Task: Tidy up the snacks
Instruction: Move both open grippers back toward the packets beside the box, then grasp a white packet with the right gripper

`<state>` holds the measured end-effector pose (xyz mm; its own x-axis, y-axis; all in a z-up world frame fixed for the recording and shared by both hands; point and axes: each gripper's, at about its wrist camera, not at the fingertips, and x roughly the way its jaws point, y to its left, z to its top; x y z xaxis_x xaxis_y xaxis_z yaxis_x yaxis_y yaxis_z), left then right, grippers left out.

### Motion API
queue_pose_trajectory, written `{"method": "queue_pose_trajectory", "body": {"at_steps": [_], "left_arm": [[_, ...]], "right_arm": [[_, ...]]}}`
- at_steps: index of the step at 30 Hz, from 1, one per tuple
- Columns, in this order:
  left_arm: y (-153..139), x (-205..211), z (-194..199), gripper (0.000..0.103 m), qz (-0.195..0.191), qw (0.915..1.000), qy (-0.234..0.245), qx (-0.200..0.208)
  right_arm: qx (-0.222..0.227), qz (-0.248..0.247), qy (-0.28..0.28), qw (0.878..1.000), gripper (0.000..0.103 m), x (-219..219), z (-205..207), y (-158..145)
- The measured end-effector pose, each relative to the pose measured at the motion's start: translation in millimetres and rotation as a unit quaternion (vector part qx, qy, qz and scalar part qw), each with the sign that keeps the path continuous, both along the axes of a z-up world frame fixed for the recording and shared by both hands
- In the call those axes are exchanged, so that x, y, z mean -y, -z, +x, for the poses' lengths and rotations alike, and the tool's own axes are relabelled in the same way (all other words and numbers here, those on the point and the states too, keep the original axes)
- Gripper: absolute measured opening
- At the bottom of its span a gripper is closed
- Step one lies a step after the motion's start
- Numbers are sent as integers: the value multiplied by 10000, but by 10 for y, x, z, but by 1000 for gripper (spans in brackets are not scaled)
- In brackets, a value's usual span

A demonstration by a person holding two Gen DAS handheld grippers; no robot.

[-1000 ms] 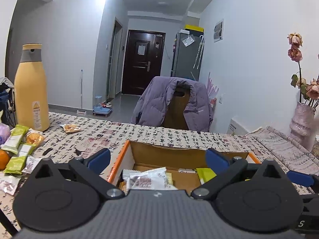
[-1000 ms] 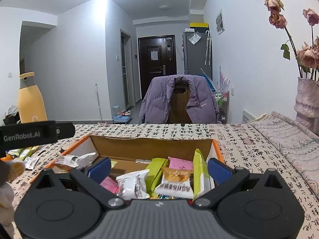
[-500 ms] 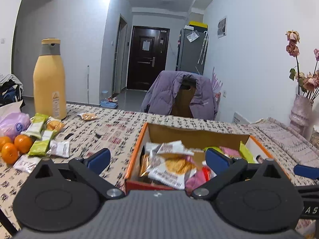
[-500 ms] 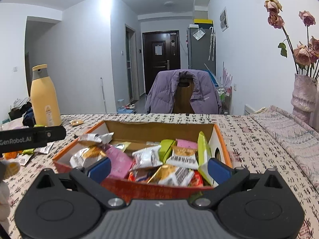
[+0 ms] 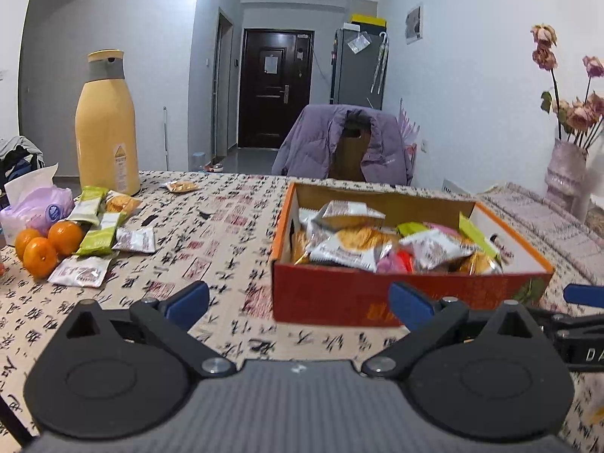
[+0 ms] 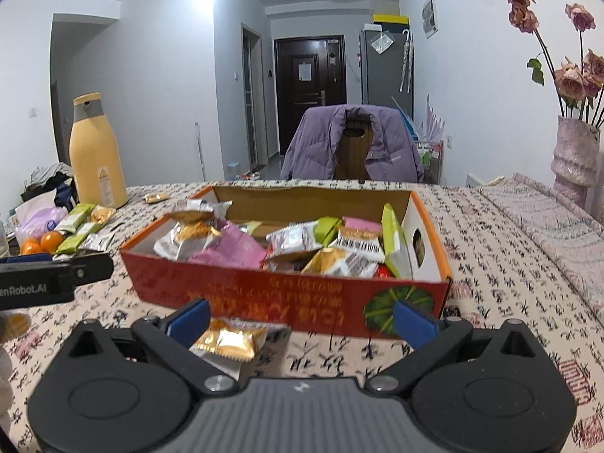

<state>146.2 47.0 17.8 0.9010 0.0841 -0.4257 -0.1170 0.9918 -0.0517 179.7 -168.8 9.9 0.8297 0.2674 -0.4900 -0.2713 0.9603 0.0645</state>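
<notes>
Snack sorting at a desk (image 5: 226,234) covered with a calligraphy-print cloth; collection stage, judged partly done. An open orange-red cardboard box (image 6: 287,294) is being used as the receptacle and is lying at the centre of the desk, already holding a heap of wrapped snacks: silver, pink, green and gold packets (image 6: 287,241) piled loosely and not sorted by kind. The left gripper (image 5: 298,302) is being held spread and empty, low over the cloth just in front of the box's left corner. The right gripper (image 6: 302,317) is likewise being held released, with nothing clasped; a gold-wrapped snack (image 6: 226,341) is lying on the cloth just before the box's front wall, near the right gripper's left finger and partly hidden behind it. More snacks are being left outside the box on the far left of the desk: green bars (image 5: 100,234), white sachets (image 5: 81,271) and a cracker packet (image 5: 120,202), lying beside three oranges (image 5: 45,245), a tissue pack (image 5: 36,207) and a tall yellow bottle (image 5: 105,124); a single small packet (image 5: 181,187) is lying apart, farther back. The next move is judged to call for a descent of the right gripper onto the gold packet, a closing across its crimped edges, then a lift over the front wall. Thin foil is being expected to slip or crumple.
</notes>
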Motion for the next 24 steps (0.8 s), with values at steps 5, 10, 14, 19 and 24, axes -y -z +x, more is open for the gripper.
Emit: {"method": "queue_pose_trajectory", "body": {"at_steps": [5, 10, 14, 19, 24], "left_arm": [[106, -105, -97, 103, 65, 9999, -19, -138], [198, -233, -129, 103, 93, 9996, -81, -243], [254, -333, -132, 103, 70, 9995, -141, -264], [365, -424, -90, 103, -41, 9992, -185, -364], [418, -478, -60, 103, -209, 9989, -132, -409]], "right_arm": [[-152, -53, -78, 9998, 103, -74, -54, 87], [-319, -98, -185, 9993, 103, -178, -60, 171], [-402, -127, -288, 9987, 103, -270, -32, 213], [-517, -200, -381, 9977, 103, -411, 40, 272], [-637, -253, -437, 9967, 103, -529, 120, 335]]}}
